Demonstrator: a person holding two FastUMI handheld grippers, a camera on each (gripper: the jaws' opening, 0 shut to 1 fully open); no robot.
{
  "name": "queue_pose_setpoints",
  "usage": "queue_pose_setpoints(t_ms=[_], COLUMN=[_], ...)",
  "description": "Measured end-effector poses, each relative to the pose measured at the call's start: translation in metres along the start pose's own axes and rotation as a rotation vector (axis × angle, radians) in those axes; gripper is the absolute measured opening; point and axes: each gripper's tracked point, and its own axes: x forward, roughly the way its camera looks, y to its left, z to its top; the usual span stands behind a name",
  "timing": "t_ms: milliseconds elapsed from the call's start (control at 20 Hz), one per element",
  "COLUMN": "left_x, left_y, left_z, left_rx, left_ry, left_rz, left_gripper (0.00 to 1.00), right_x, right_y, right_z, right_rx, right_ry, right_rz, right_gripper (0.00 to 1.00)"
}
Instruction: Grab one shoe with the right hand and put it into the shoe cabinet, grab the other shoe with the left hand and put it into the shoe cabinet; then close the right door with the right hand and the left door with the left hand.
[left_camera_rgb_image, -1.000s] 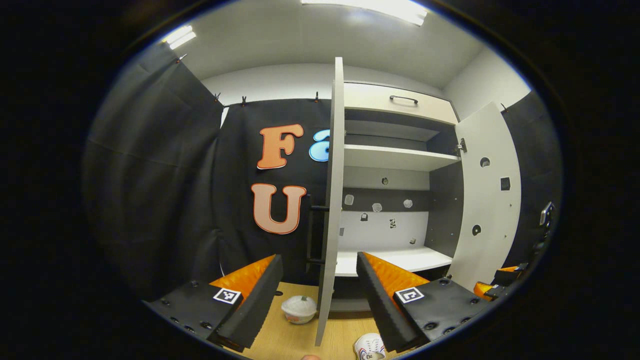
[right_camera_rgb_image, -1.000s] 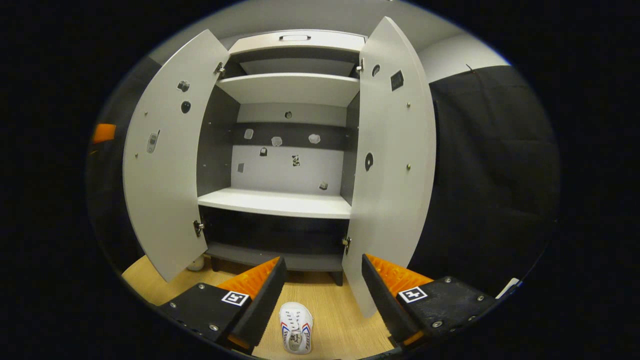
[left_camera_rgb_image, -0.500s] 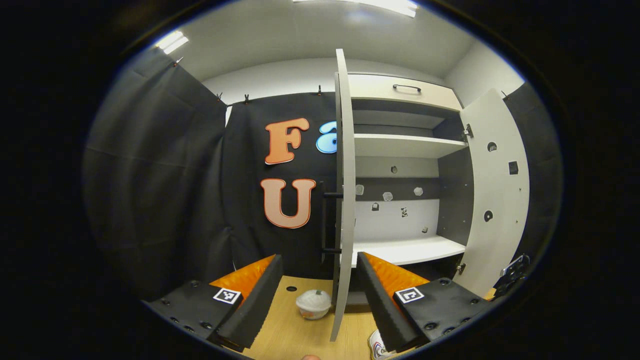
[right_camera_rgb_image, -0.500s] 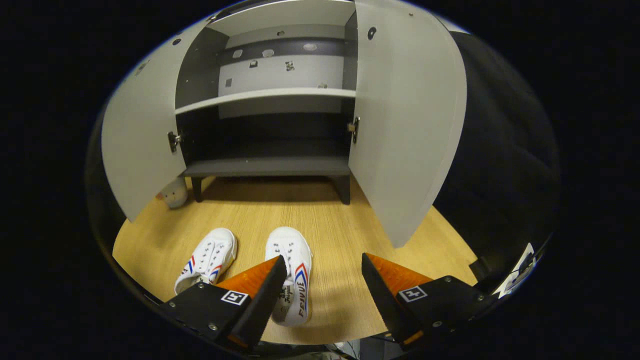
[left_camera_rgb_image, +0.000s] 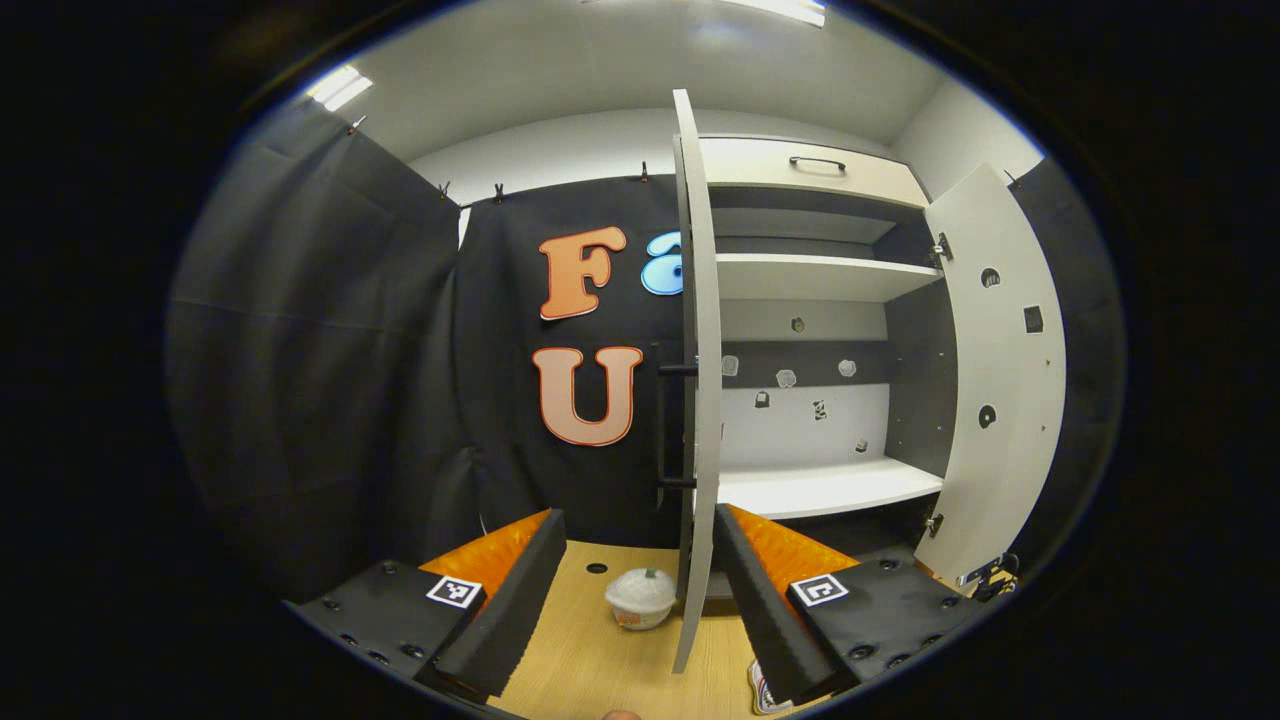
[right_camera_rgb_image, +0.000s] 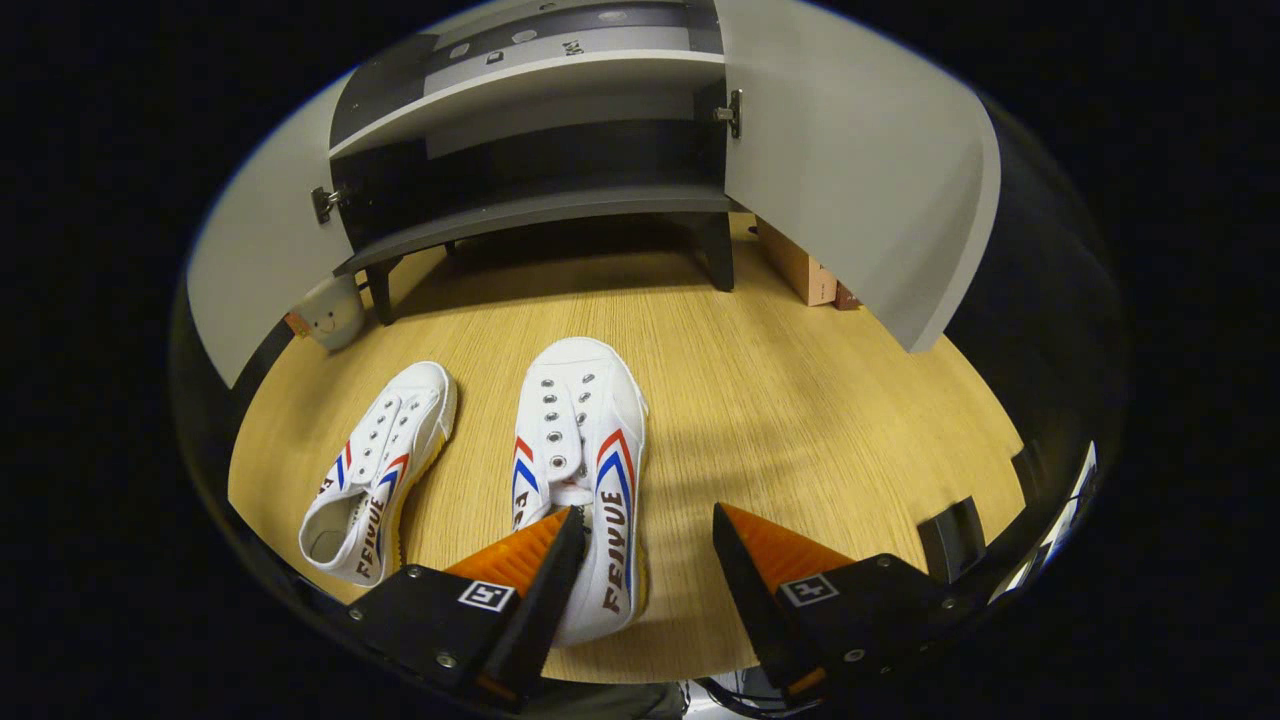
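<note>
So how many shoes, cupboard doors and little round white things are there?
Shoes: 2, the left shoe and the right shoe on the floor.
Cupboard doors: 2, the left door and the right door, both open.
Little round white things: 1, the round white thing.
Total: 5

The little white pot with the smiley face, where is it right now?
In the right gripper view, the smiley pot sits on the wooden floor at far left, beside the cabinet's front left leg, under the open left door.
</note>
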Motion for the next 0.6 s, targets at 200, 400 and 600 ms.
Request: queue_pose_setpoints(t_ms=[200, 400, 600], left_x=[0.0, -0.001, -0.003], left_y=[0.001, 0.0, -0.001], left_z=[0.004, 0.005, 0.003], left_rx=[0.0, 0.016, 0.014], left_ry=[-0.01, -0.013, -0.011], left_rz=[0.009, 0.01, 0.009], left_gripper=[0.94, 0.94, 0.94], right_x=[0.012, 0.021, 0.021], right_y=[0.007, 0.013, 0.006], right_z=[-0.005, -0.006, -0.003], right_rx=[0.031, 0.04, 0.023], right_ry=[0.043, 0.067, 0.055], right_rz=[0.047, 0.064, 0.027], right_gripper=[0.63, 0.33, 0.12])
